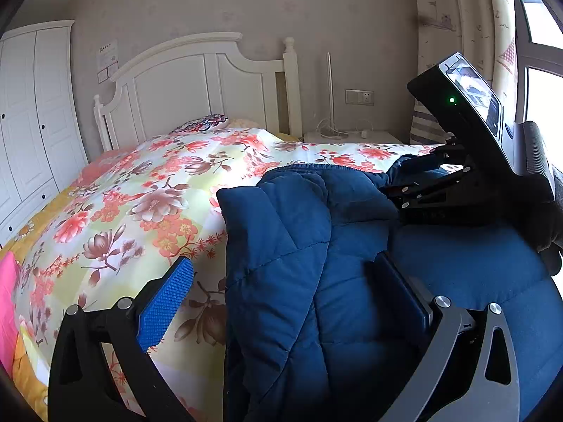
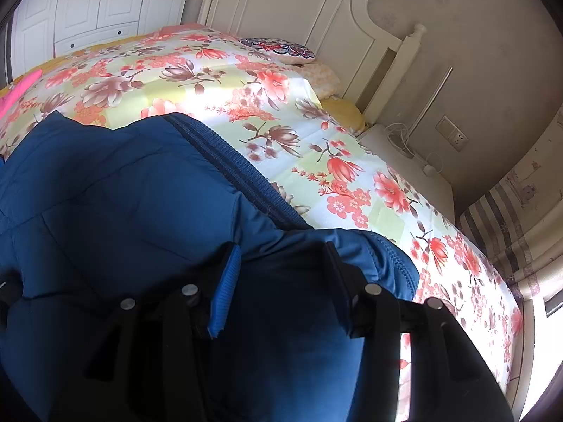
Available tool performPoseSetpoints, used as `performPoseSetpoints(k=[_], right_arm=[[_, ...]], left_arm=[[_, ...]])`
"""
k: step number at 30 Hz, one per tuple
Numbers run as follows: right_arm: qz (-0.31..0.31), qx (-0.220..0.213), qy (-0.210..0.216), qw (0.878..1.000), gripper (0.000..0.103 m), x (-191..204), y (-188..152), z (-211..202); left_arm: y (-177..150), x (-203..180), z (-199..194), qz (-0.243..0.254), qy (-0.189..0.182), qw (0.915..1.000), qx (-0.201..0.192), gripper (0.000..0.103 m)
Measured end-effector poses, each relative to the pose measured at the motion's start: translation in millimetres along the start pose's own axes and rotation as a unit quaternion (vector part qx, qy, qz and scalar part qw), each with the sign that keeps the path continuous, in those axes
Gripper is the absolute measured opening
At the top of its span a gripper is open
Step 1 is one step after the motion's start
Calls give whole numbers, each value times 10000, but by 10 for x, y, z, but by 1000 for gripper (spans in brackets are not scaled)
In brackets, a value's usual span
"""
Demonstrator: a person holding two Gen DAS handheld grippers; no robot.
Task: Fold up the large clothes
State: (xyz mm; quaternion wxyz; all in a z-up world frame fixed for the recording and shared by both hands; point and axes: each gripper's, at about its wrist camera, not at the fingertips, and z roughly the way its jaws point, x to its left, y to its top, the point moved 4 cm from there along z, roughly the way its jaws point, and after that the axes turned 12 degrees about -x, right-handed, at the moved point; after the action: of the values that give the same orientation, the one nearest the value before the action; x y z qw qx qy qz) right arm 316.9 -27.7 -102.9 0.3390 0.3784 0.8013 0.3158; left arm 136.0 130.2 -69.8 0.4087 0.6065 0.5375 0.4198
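Observation:
A dark blue quilted jacket (image 1: 299, 246) lies bunched on the flowered bedspread (image 1: 140, 190). My left gripper (image 1: 288, 302) is open, its jaws wide apart: the blue-padded left finger (image 1: 165, 302) hangs over the bedspread, and the right finger (image 1: 404, 292) rests on the jacket. The right gripper (image 1: 422, 183) shows at the far edge of the jacket in the left wrist view. In the right wrist view the jacket (image 2: 123, 193) fills the lower left. My right gripper (image 2: 281, 281) straddles a fold of it with a wide gap between the fingers; whether it pinches cloth is unclear.
A white headboard (image 1: 197, 81) and a patterned pillow (image 1: 204, 123) are at the far end of the bed. A white wardrobe (image 1: 31, 112) stands left. A nightstand (image 1: 352, 137) with cables, a curtain (image 1: 457, 35) and a window are right. Pink cloth (image 1: 7, 302) lies at the bed's left edge.

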Motion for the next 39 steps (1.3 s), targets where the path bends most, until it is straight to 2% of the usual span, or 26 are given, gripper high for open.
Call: performPoseSetpoints(k=[5,8,12,14,16,18,19,22,24,26,27,29,30,33,35,37,39], right_arm=[[-135,103,-2,9999,48,8,27,-9],[-419,82,81,9991,48,33,236,-116],[-194,-319,1169,9924,48,267,607,-288],[-473,-399,1519,9864,48,543,752,-275],[-1052,-94,1689,9800,47,915,755,-137],[-1667,443,1438,9744,42,1203,622,108],[-1771,581,1363,9730,41,1268,606,182],[-1819,767,1435,9698,40,1269,713,209],[-1656,605,1499,9729,39,1213,836,114],[-1196,361,1854,9747,39,1193,940,32],[-1180,462,1932,9729,39,1254,889,100],[-1547,946,1756,9676,39,1437,674,343],[-1531,993,1753,9675,39,1467,677,377],[-1395,757,1806,9707,39,1382,779,256],[-967,341,1923,9760,40,1187,867,-75],[-665,-162,1813,9810,52,953,870,-505],[-435,-598,1611,9842,59,701,727,-996]], left_arm=[[-1,8,0,-6,-5,10000,-1,99],[-11,23,-94,-37,167,9998,-122,99],[-170,67,-334,-360,295,9985,-305,99],[-256,124,-359,-645,192,9974,-275,99],[-273,138,-344,-678,132,9974,-212,99],[-255,135,-326,-571,201,9980,-166,99],[-256,146,-318,-543,241,9981,-143,99],[-322,223,-274,-802,17,9968,-23,99],[-335,209,-295,-797,-15,9968,-36,99],[-338,181,-321,-725,32,9973,-87,99],[-340,173,-321,-752,22,9971,-81,99],[-340,189,-314,-803,4,9968,-61,99],[-341,196,-303,-805,25,9968,-21,99],[-358,224,-274,-912,-125,9957,94,99],[-338,216,-272,-822,-140,9964,144,99],[-332,213,-276,-750,-138,9970,160,99],[-341,214,-266,-803,-183,9964,210,99]])
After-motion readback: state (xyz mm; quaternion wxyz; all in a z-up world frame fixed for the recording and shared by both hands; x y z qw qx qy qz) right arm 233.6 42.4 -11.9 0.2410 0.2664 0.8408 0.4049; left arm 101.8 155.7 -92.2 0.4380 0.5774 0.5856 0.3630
